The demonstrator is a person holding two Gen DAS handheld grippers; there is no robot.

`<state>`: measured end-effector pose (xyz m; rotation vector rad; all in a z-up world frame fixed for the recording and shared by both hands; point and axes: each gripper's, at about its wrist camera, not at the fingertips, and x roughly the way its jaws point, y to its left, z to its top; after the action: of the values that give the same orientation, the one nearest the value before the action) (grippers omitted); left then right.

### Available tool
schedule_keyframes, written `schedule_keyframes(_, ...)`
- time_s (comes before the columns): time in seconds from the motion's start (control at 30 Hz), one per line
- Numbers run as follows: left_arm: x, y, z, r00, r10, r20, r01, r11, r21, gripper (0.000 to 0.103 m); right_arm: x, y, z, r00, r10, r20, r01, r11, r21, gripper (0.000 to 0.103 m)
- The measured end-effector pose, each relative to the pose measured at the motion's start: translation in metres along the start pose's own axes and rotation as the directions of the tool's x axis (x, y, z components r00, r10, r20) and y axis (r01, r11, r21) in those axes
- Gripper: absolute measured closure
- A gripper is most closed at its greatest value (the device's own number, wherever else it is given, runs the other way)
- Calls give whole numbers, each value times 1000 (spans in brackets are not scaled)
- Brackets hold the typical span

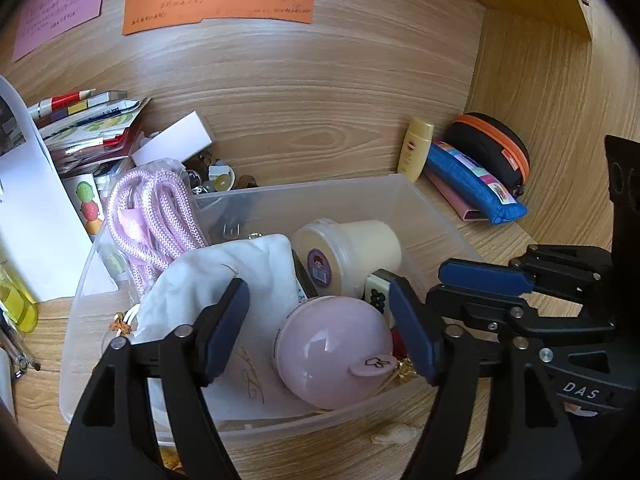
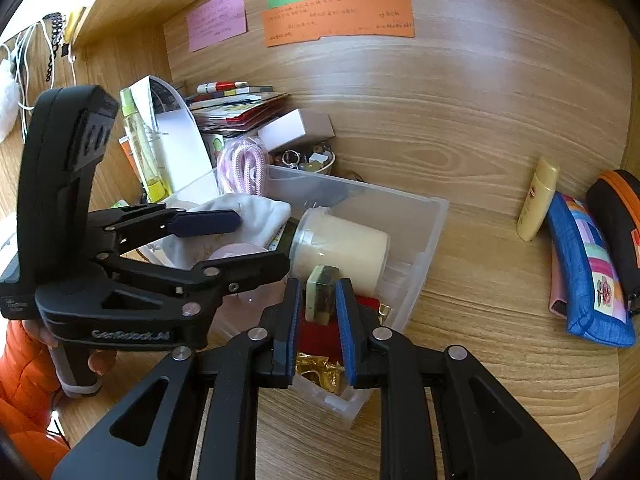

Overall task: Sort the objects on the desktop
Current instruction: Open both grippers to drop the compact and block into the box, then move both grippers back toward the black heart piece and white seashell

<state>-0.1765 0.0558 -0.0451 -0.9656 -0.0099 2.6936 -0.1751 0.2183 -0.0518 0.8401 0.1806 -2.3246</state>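
A clear plastic bin (image 1: 320,190) (image 2: 424,248) holds a pink round case (image 1: 334,354), a cream jar (image 1: 352,254) (image 2: 344,254), a white cloth pouch (image 1: 224,280) and a pink rope (image 1: 156,216). My left gripper (image 1: 320,328) is open above the bin, its fingers on either side of the pink case. My right gripper (image 2: 318,300) stands over the bin's right end with its pads on both sides of a mahjong tile (image 2: 320,298) (image 1: 378,290); whether they press it is unclear.
A yellow lotion bottle (image 1: 416,148) (image 2: 536,200), a blue pencil pouch (image 1: 476,182) (image 2: 588,276) and a black case with orange zip (image 1: 492,148) lie right of the bin. Papers, a white box (image 1: 176,140) and trinkets crowd the left back corner. Wooden walls enclose the desk.
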Motion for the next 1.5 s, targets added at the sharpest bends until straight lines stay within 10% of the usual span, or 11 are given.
schedule_keyframes(0.27,-9,-1,1,999,20,27,-20,1000,3,17,-12,-4,1,1000,17,23,-17,1000,26,69)
schedule_keyframes(0.63,-54,-6,0,985,100,138,-104,994,19,4,-62,17,-7,992,-69,108,68,998,18,22)
schedule_keyframes(1.13,-131,39,-44,954,215,208,-211,977,-40,2,-79,59,-28,991,-86,106,83,996,25,22)
schedule_keyframes(1.5,-129,76,-103,972,223,72,-216,972,-90,2,-36,77,-48,996,-81,-26,82,995,52,22)
